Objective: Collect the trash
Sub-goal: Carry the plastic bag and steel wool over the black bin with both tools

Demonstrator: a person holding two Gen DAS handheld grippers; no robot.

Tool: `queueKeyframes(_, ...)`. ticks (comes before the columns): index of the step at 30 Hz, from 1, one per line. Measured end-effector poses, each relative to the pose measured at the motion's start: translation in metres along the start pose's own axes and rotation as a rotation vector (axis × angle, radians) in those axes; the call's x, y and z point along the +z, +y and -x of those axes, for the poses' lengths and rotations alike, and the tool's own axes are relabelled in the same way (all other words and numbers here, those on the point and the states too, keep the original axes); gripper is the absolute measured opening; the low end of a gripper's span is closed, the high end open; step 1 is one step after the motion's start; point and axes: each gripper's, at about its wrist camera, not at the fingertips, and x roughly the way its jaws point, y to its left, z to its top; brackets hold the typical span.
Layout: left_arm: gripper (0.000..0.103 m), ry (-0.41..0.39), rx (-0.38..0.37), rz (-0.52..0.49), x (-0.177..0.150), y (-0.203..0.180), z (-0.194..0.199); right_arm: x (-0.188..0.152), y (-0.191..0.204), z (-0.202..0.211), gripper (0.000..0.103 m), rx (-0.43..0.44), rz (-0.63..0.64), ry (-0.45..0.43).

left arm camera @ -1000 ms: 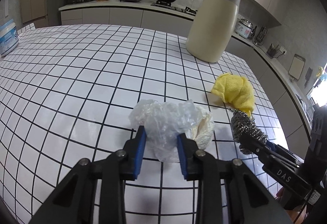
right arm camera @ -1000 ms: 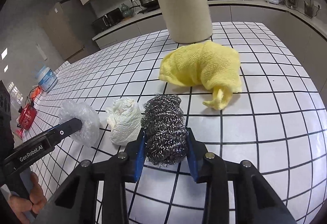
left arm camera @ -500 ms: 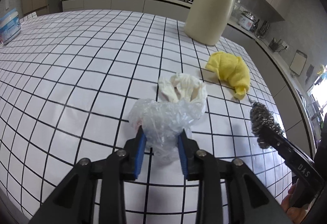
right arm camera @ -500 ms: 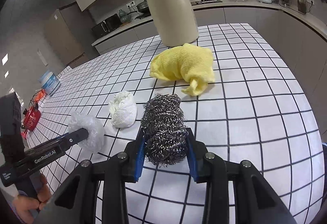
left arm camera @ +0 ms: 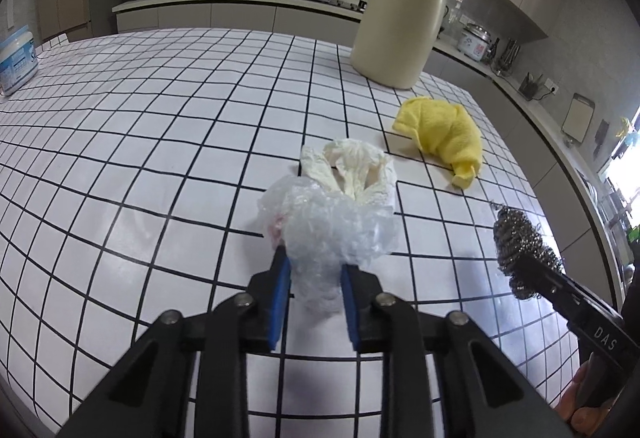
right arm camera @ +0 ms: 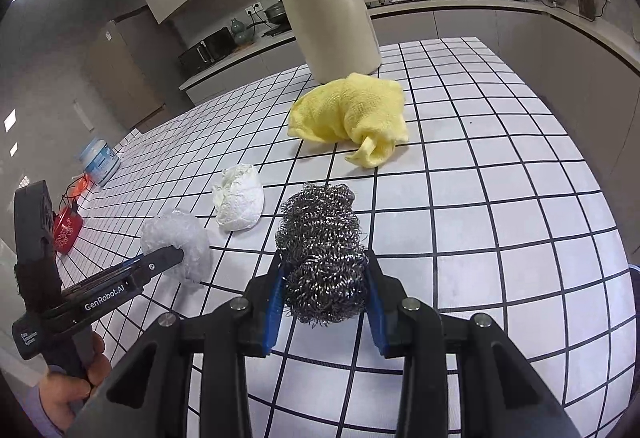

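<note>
Gripping crinkled clear plastic wrap, wiry steel wool, soft yellow cloth

Even, soft indoor light with faint shadows; sharp centre, strong fisheye bending and dark vignetted corners in both views.

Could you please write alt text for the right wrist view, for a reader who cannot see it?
The right gripper is shut on a steel wool scourer above a white tiled counter. To its left, the left gripper holds crumpled clear plastic; a white paper wad, yellow cloth and cream jug lie beyond.
</note>
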Motion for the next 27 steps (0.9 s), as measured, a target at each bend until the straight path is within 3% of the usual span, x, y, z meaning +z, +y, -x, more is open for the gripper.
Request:
queueKeyframes(5, 0.025, -0.037, -0.02, -0.008, -0.001, -0.016, 0.018, 0.0, -0.004, 0.014, 0.038, 0.005, 0.003, -0.023)
queueKeyframes(12, 0.025, -0.049, -0.082, -0.079, -0.008, -0.075, 0.036, -0.005, -0.031, 0.05, 0.038, 0.003, -0.024, -0.069)
queueKeyframes(27, 0.025, 0.039, -0.277, -0.252, -0.053, -0.25, 0.026, -0.032, -0.164, 0.163, 0.038, -0.143, -0.163, -0.151)
